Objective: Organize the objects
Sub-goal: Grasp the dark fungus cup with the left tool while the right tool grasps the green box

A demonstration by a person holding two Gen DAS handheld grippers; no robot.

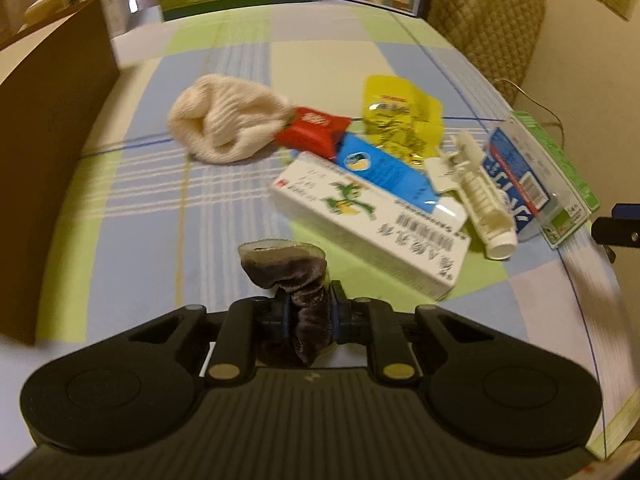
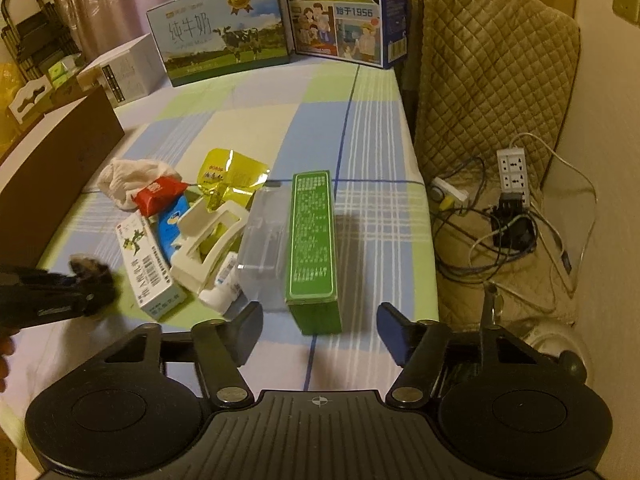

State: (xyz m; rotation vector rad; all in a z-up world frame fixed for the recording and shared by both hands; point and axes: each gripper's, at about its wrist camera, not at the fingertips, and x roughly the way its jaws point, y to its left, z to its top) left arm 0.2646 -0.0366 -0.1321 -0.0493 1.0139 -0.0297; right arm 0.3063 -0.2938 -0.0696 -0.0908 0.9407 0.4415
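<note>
A checked cloth [image 2: 256,128] of blue, green and cream squares covered the table. Behind it stood two milk cartons [image 2: 224,36], one reading "纯牛奶", the other "1956". A quilted cover [image 2: 492,80] draped a chair, with two power strips [image 2: 512,172] below.

The clutter held one cream knit hat [image 1: 224,120], one red packet [image 1: 312,130], one yellow pouch [image 1: 396,116], one white medicine box [image 1: 368,224], one green-edged blister pack [image 2: 312,248].

The left gripper [image 1: 308,316] was clamped tight on a dark velvet scrunchie [image 1: 296,276]. The right gripper [image 2: 320,332] stood partly open, empty, either side of the pack's near end
</note>
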